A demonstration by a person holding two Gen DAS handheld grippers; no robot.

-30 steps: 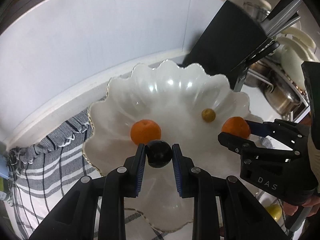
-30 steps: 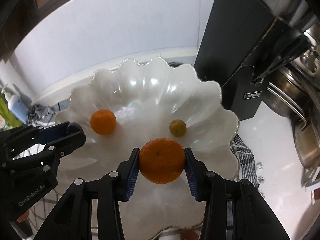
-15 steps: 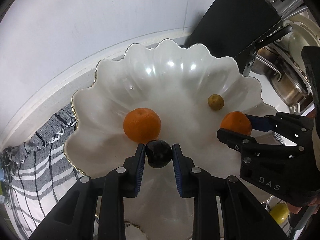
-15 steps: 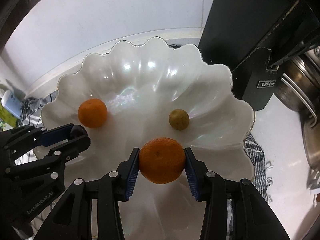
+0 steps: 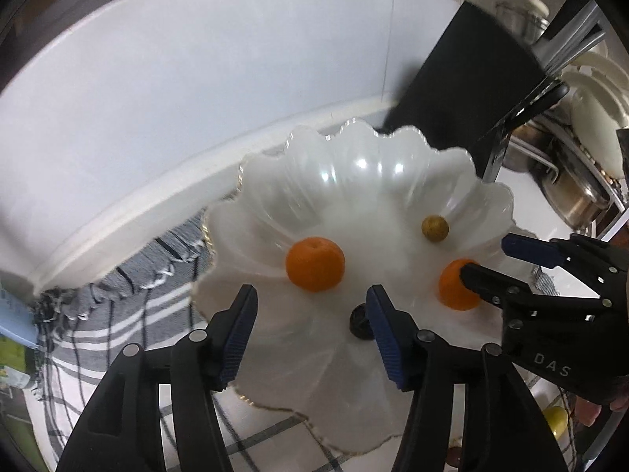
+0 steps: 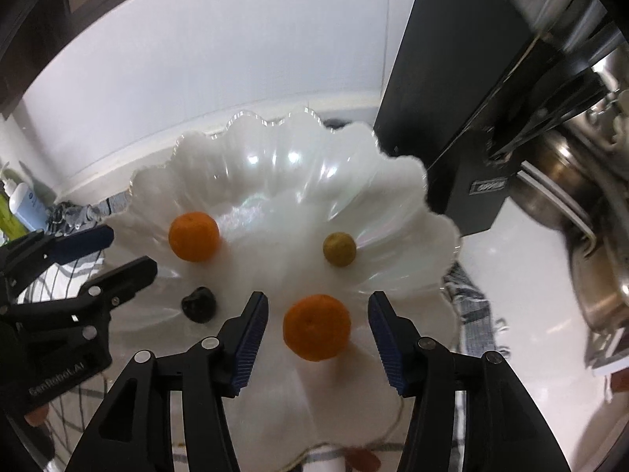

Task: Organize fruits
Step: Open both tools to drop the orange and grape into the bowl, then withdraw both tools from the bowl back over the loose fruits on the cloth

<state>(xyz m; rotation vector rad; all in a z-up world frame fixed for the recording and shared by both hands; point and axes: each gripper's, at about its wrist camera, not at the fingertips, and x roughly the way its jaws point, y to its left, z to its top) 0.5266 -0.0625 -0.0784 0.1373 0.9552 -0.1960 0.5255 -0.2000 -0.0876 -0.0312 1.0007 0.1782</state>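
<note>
A white scalloped bowl (image 5: 354, 165) (image 6: 275, 149) holds an orange (image 5: 314, 263) (image 6: 193, 236), a second orange (image 5: 456, 285) (image 6: 316, 326), a small yellow-green fruit (image 5: 434, 228) (image 6: 339, 249) and a dark plum (image 5: 359, 322) (image 6: 199, 304). My left gripper (image 5: 310, 330) is open and empty above the bowl, the plum lying just inside its right finger. My right gripper (image 6: 316, 330) is open around the second orange, which rests in the bowl. Each gripper shows in the other's view, the left (image 6: 102, 251) and the right (image 5: 511, 263).
The bowl sits on a grey striped cloth (image 5: 129, 306) on a white counter. A black appliance (image 6: 464, 98) stands behind the bowl at right, with steel pots (image 6: 589, 204) and white dishes (image 5: 589, 110) beyond. A bottle (image 6: 23, 204) stands far left. A yellow fruit (image 5: 556, 419) lies at lower right.
Both grippers have opened. The plum dropped from the left one and the orange from the right one into the bowl. Both grippers have drawn back slightly.
</note>
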